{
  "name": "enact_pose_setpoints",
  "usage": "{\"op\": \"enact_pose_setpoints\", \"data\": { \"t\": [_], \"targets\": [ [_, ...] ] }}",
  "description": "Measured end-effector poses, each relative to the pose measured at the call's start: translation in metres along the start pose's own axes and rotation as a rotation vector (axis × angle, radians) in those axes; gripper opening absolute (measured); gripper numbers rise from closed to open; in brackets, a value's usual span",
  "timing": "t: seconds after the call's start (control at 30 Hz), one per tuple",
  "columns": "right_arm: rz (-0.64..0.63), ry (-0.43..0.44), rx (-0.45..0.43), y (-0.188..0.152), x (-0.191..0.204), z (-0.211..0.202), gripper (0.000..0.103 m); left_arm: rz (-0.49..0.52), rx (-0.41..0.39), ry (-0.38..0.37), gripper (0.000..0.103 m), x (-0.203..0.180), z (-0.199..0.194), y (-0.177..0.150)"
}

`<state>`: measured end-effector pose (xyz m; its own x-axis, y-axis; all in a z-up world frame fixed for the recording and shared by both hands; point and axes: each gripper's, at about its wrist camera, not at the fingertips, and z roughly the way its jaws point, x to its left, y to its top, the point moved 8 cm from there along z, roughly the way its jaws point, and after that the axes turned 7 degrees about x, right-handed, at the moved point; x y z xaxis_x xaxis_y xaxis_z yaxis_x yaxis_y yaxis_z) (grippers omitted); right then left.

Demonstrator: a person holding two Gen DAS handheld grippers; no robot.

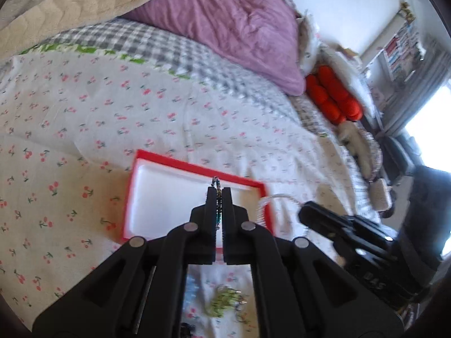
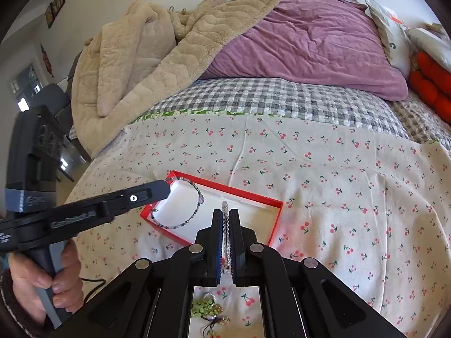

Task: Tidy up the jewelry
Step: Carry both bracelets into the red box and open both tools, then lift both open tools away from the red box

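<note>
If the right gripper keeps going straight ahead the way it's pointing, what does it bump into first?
Probably the red box. The right gripper, shut on a clear bead bracelet, points at the box's white inside. Depth is hard to judge; it may be above the box.

Matt black plastic tongs [image 2: 225, 214]; fleecy blanket [image 2: 146, 56]; glossy red box [image 2: 274, 219].

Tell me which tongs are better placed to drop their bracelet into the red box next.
Probably the left tongs: their dark beaded bracelet already hangs over the red box. The right tongs, shut on a clear bracelet, look nearer its front edge.
</note>
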<state>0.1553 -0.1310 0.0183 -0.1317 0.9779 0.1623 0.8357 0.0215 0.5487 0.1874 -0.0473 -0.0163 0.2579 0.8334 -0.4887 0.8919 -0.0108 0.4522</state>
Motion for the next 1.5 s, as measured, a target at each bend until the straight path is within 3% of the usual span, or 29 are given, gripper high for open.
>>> {"op": "enact_pose_setpoints", "data": {
  "t": [0.17, 0.37, 0.63, 0.8, 0.87, 0.93, 1.0, 1.03, 1.1, 1.13, 1.17, 1.3, 1.5],
  "targets": [
    [-0.009, 0.0, 0.028, 0.0, 0.007, 0.016, 0.004, -0.003, 0.005, 0.092, 0.004, 0.021, 0.006, 0.0],
    [0.008, 0.083, 0.03, 0.01, 0.025, 0.026, 0.004, 0.037, 0.021, 0.217, 0.004, 0.035, 0.011, -0.003],
    [0.051, -0.02, 0.102, -0.004, -0.007, 0.063, 0.004, 0.066, 0.023, 0.253, 0.004, 0.038, 0.015, -0.005],
    [0.046, -0.04, 0.096, -0.005, -0.016, 0.063, 0.005, 0.102, -0.001, 0.261, 0.004, 0.032, 0.011, -0.001],
    [0.042, -0.033, 0.105, -0.005, -0.016, 0.062, 0.011, 0.118, -0.003, 0.269, 0.01, 0.031, 0.008, -0.001],
    [0.045, -0.028, 0.126, -0.008, -0.017, 0.061, 0.015, 0.131, -0.002, 0.274, 0.035, 0.03, 0.004, -0.002],
    [0.035, -0.028, 0.128, -0.01, -0.017, 0.056, 0.021, 0.154, -0.012, 0.287, 0.046, 0.027, -0.002, -0.005],
    [0.03, -0.028, 0.128, -0.011, -0.016, 0.053, 0.027, 0.165, -0.012, 0.294, 0.051, 0.027, -0.005, -0.006],
    [0.02, -0.032, 0.13, -0.013, -0.016, 0.047, 0.05, 0.179, -0.003, 0.304, 0.058, 0.026, -0.01, -0.011],
    [0.016, -0.038, 0.118, -0.015, -0.016, 0.041, 0.069, 0.182, 0.005, 0.307, 0.066, 0.027, -0.013, -0.013],
    [0.007, -0.042, 0.102, -0.015, -0.016, 0.036, 0.072, 0.185, 0.015, 0.31, 0.068, 0.027, -0.016, -0.017],
    [-0.013, -0.048, 0.088, -0.021, -0.017, 0.02, 0.073, 0.21, 0.041, 0.328, 0.081, 0.027, -0.025, -0.033],
    [-0.029, -0.091, 0.076, -0.04, -0.016, 0.011, 0.075, 0.266, 0.1, 0.345, 0.086, 0.028, -0.026, -0.062]
  ]
}}
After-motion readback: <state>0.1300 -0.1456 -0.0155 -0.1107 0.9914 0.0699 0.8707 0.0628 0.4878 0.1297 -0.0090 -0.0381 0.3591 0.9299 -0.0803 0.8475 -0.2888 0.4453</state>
